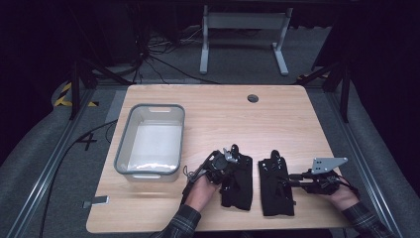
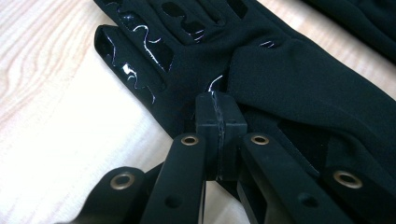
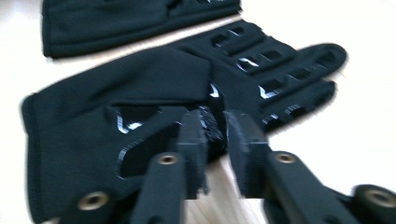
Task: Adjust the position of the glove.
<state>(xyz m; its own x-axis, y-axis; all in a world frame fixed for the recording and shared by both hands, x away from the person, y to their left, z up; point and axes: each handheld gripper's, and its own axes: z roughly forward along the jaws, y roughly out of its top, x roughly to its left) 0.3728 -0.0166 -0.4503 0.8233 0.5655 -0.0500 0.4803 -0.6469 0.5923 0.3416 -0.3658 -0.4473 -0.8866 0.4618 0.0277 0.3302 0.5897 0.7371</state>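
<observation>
Two black gloves with glossy grip patterns lie side by side near the table's front edge. My left gripper (image 1: 234,165) is over the left glove (image 1: 237,191). In the left gripper view its jaws (image 2: 217,100) are pressed together on a raised fold of that glove (image 2: 289,79), beside the thumb. My right gripper (image 1: 288,178) reaches in from the right onto the right glove (image 1: 275,198). In the right gripper view its jaws (image 3: 215,122) stand close together with a pinch of that glove's (image 3: 140,84) edge between the pads, though the frame is blurred.
A grey, empty plastic bin (image 1: 151,106) stands on the left half of the table. A small grey object (image 1: 96,202) lies at the front left corner. A cable hole (image 1: 253,98) sits near the far edge. A table frame stands on the floor beyond.
</observation>
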